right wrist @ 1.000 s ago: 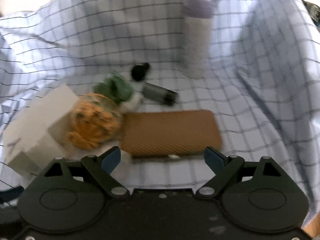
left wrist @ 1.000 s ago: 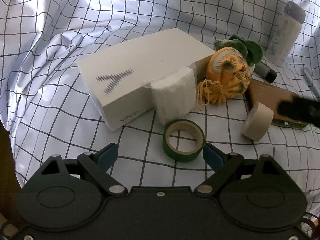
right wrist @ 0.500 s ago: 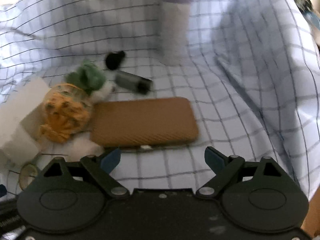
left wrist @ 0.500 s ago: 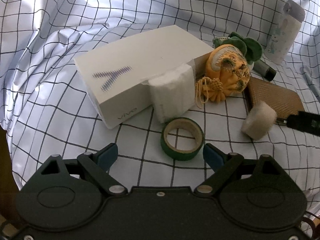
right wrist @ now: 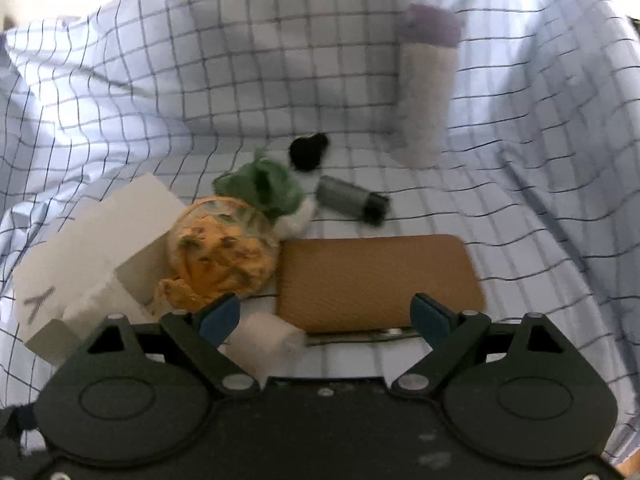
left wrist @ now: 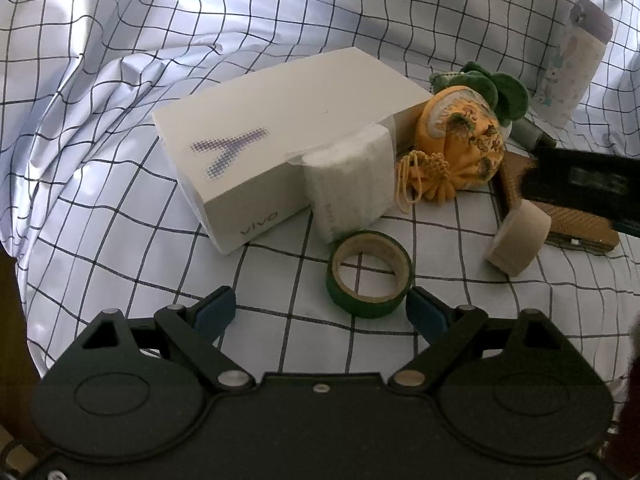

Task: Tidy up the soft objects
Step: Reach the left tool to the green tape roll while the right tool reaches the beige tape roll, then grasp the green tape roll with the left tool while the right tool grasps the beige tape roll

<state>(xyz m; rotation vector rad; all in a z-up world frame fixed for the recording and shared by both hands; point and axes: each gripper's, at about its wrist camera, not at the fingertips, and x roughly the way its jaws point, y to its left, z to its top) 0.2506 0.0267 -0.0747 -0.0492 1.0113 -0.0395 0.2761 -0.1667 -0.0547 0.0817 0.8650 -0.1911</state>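
Note:
An orange floral pouch (left wrist: 460, 148) leans against a white box (left wrist: 280, 132), and a green plush (left wrist: 492, 88) lies behind it. A white tissue pack (left wrist: 352, 184) stands at the box's front. My left gripper (left wrist: 320, 314) is open and empty, just short of a green tape roll (left wrist: 370, 276). My right gripper (right wrist: 326, 316) is open and empty over the near edge of a brown flat case (right wrist: 380, 276). A pale roll (right wrist: 268, 344) lies by its left finger, and the pouch (right wrist: 224, 248) and plush (right wrist: 264, 188) are ahead to the left.
Everything rests on a rumpled checked cloth (left wrist: 120, 160). A tall bottle with a purple cap (right wrist: 428, 92) stands at the back. A grey cylinder (right wrist: 352, 200) and a small black item (right wrist: 308, 152) lie behind the case. The cloth rises in folds at the left and right.
The right gripper swung right, then back left, and in the left wrist view its black body now reaches further in over the brown case. The left gripper stayed put.

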